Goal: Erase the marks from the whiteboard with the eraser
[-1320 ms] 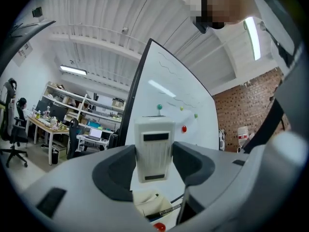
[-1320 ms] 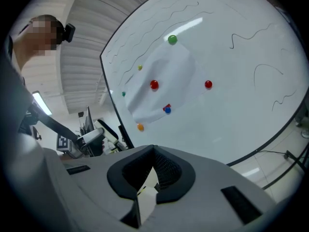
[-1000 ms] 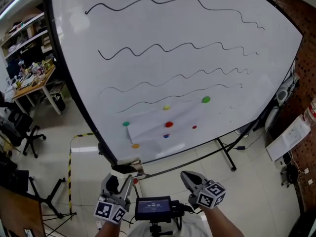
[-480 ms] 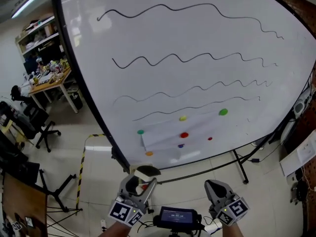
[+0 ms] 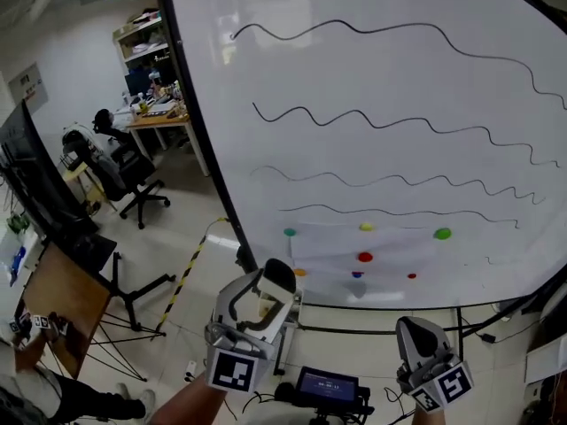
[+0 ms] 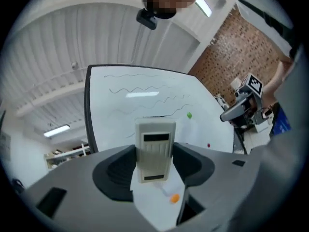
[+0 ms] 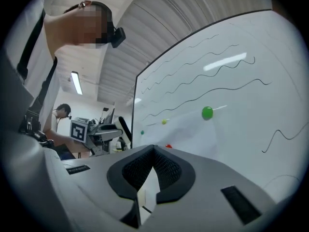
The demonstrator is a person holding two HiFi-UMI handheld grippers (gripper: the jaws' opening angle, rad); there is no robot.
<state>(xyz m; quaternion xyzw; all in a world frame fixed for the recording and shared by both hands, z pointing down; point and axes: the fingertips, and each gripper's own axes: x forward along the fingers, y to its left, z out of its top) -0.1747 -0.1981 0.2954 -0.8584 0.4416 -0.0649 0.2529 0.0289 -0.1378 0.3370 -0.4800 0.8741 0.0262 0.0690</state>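
The whiteboard (image 5: 399, 104) carries several wavy black marker lines (image 5: 372, 122), seen also in the left gripper view (image 6: 145, 88) and the right gripper view (image 7: 212, 88). My left gripper (image 5: 263, 297) is raised below the board's lower left corner and is shut on a pale block eraser (image 5: 273, 283), which stands upright between the jaws (image 6: 154, 149). My right gripper (image 5: 414, 333) hangs lower at the right, shut with nothing in it (image 7: 154, 151).
A paper sheet (image 5: 390, 246) hangs low on the board under coloured magnets, among them a green one (image 5: 442, 234) and a red one (image 5: 364, 257). A cluttered desk (image 5: 155, 113), an office chair (image 5: 124, 175), yellow-black floor tape (image 5: 190, 268) and a wooden board (image 5: 62, 299) stand at the left.
The left gripper has risen with the eraser towards the board's lower left corner. The head view has swung left, so the board now sits further right. The right gripper stays low.
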